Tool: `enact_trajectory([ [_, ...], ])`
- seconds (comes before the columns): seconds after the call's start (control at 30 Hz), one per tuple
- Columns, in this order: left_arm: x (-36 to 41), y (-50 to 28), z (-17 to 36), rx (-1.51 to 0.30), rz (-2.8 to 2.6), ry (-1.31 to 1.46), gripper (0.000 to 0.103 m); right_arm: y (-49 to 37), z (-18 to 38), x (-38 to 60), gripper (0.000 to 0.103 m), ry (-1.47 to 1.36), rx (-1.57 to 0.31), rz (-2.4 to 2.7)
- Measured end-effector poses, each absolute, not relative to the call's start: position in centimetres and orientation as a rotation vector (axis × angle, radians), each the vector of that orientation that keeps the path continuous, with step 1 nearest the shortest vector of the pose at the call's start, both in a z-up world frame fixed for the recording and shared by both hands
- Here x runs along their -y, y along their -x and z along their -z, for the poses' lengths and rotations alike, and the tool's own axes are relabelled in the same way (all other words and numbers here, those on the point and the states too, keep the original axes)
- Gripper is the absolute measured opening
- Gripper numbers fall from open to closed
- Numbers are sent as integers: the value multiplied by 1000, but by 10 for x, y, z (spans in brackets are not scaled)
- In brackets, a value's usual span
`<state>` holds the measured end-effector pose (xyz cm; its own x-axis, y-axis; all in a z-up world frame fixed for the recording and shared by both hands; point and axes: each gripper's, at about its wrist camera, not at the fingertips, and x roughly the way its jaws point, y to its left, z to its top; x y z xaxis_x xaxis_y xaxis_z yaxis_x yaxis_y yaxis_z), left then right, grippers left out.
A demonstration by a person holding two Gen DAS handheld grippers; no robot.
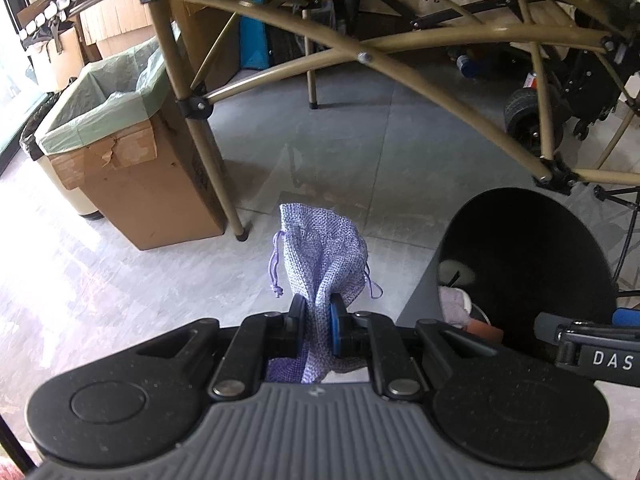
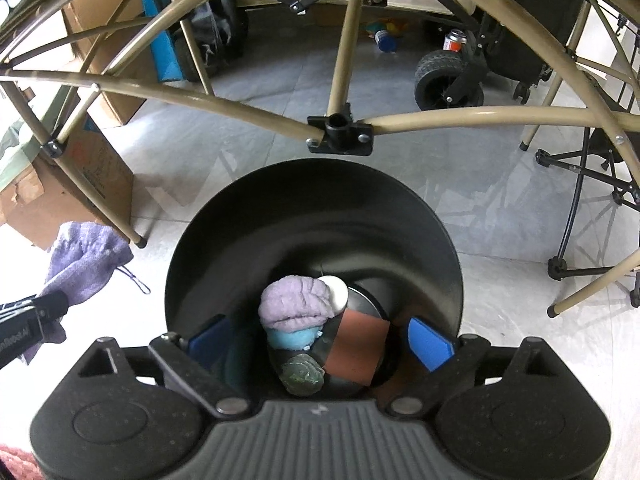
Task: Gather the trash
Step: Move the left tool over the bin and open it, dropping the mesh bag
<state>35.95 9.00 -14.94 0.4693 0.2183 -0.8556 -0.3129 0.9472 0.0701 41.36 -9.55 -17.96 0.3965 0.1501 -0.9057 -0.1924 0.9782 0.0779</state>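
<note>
A storage or garage-like room is indicated: grey floor tiles (image 1: 320,152) are crowded with stacked cardboard boxes (image 1: 116,20) and a bag-lined carton (image 1: 132,168) used as a bin. A tan folding tube frame (image 2: 344,120) is set up overhead, and a wheeled folding cart (image 2: 452,76) is parked behind it. Loose cans (image 2: 454,42) are seen on the floor.

Trash items and black bin

Lilac woven drawstring pouch (image 1: 324,248) hangs crumpled above the floor, left of the round black bin (image 2: 312,216). Bin contains lilac cloth (image 2: 294,300), blue wad (image 2: 290,338), brown square (image 2: 356,350), green lump (image 2: 302,374).
</note>
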Motion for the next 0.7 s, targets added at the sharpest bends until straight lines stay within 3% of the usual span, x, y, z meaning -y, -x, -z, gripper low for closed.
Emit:
enact_trajectory([
  [0.7,-3,-370,130,-984,-192,42,12,-399,158,168,97,-37,-1086,-122],
])
